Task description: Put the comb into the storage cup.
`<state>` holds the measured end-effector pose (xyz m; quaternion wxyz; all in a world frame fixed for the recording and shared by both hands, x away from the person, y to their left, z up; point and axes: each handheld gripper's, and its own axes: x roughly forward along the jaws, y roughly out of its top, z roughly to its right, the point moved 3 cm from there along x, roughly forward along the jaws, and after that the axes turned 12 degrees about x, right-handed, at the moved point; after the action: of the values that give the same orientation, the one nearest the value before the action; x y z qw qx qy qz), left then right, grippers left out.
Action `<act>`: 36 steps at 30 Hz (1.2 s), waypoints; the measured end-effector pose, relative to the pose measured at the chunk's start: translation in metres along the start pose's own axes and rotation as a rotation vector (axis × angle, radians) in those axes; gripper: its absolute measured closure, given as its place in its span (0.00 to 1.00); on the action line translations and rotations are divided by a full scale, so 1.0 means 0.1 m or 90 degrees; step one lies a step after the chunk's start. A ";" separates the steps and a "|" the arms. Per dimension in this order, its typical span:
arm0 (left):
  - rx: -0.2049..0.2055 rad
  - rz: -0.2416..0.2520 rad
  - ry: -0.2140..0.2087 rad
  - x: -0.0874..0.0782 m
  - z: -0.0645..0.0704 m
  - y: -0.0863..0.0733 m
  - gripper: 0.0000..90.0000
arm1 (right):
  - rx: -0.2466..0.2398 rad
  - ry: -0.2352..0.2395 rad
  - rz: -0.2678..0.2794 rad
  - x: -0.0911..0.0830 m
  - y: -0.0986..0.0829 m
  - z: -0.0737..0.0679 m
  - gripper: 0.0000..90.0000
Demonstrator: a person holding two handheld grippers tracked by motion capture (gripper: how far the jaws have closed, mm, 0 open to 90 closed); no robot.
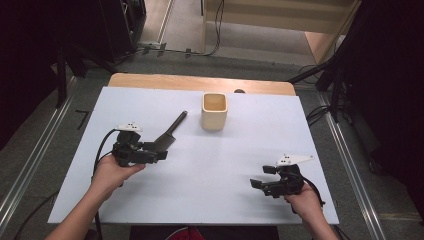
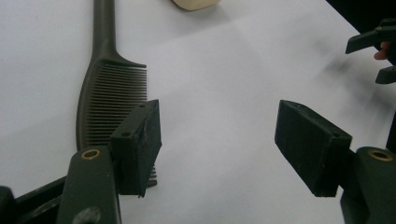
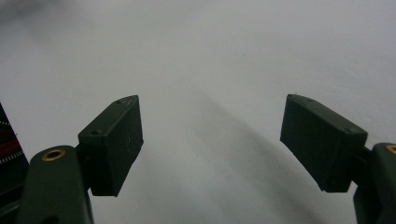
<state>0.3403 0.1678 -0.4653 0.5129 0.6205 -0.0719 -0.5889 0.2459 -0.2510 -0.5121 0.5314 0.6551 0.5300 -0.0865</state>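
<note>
1. Two hands come in from the near edge of the white-covered worktop [image 1: 210, 195], each holding a black two-jaw tool.
2. Nearest, at the right, the right hand [image 1: 304, 202] holds the right tool [image 1: 260, 176] low over bare white surface. Its jaws stand wide apart with nothing between them, as the right gripper view confirms [image 3: 212, 140]. A grey three-cornered plate sits on top of it.
3. Slightly farther, at the left, the left hand [image 1: 111, 174] holds the left tool [image 1: 161, 150], jaws pointing toward the middle of the worktop. In the left gripper view [image 2: 219, 140] the jaws are spread wide and grip nothing.
4. Just beyond and beside that tool lies a dark, flat plastic comb with a long thin handle [image 1: 171, 132]. It rests flat on the worktop, its toothed end by the left tool's one jaw, which overlaps the teeth in the left gripper view [image 2: 105, 93]; whether they touch cannot be told. Its handle points away toward the far side.
5. Farther still, near the middle of the far edge, stands an upright, open-topped, pale cream square cup [image 1: 214, 111], apart from the comb's handle tip.
6. Beyond the white sheet, a strip of bare wooden worktop edge [image 1: 200, 82] shows.
</note>
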 end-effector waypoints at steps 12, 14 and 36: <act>0.023 0.003 -0.014 0.14 0.01 0.21 0.34 | 0.002 -0.001 0.001 -0.01 0.00 0.01 0.22; 0.025 0.002 -0.017 0.18 0.02 0.25 0.35 | 0.002 0.000 0.001 -0.01 0.00 0.01 0.22; 0.024 -0.038 -0.011 0.38 0.01 0.21 0.54 | 0.005 -0.007 0.005 -0.04 -0.04 0.02 0.22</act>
<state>0.3618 0.1317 -0.4747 0.4826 0.6270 -0.0691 -0.6076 0.2425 -0.2555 -0.5125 0.5322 0.6586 0.5243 -0.0905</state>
